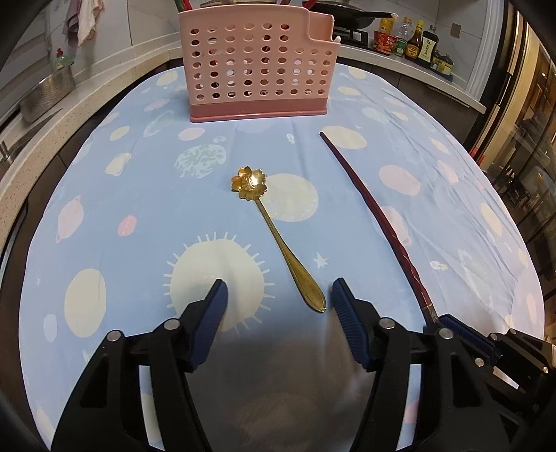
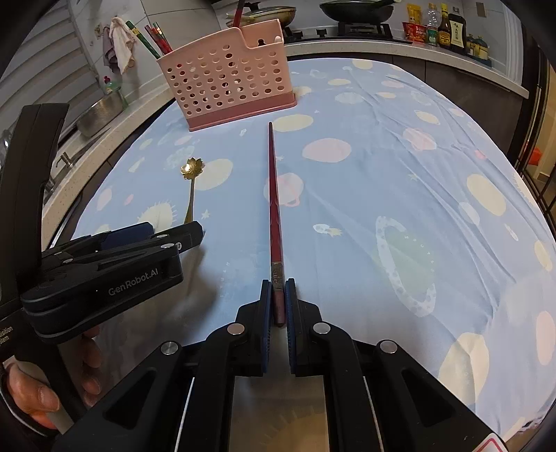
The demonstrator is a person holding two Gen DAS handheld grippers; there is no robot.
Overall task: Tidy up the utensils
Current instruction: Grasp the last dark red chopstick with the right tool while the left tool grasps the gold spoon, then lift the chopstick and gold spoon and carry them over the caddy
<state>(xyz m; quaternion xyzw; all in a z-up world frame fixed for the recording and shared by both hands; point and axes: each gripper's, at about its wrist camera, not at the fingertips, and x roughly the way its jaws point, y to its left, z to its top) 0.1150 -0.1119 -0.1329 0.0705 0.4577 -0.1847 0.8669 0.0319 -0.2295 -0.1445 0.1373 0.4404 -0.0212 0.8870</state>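
A gold spoon (image 1: pixel 274 236) with a flower-shaped bowl lies on the blue patterned cloth (image 1: pixel 139 180); its handle end rests between the fingers of my left gripper (image 1: pixel 279 295), which stands open without touching it. A dark red chopstick (image 1: pixel 375 215) lies to the spoon's right. My right gripper (image 2: pixel 278 295) is shut on the chopstick (image 2: pixel 274 194) at its near, metal-tipped end; the stick points toward the pink perforated utensil holder (image 2: pixel 226 80). The holder (image 1: pixel 257 62) stands at the far side of the cloth with chopsticks in it. The spoon (image 2: pixel 191 184) shows left of the chopstick.
A stone counter (image 1: pixel 69 104) with a steel pot (image 1: pixel 48 90) runs along the left. Behind are a stove with a pan (image 2: pixel 358 12) and sauce bottles (image 1: pixel 413 43). A person's hand (image 2: pixel 34 393) holds the left gripper's handle.
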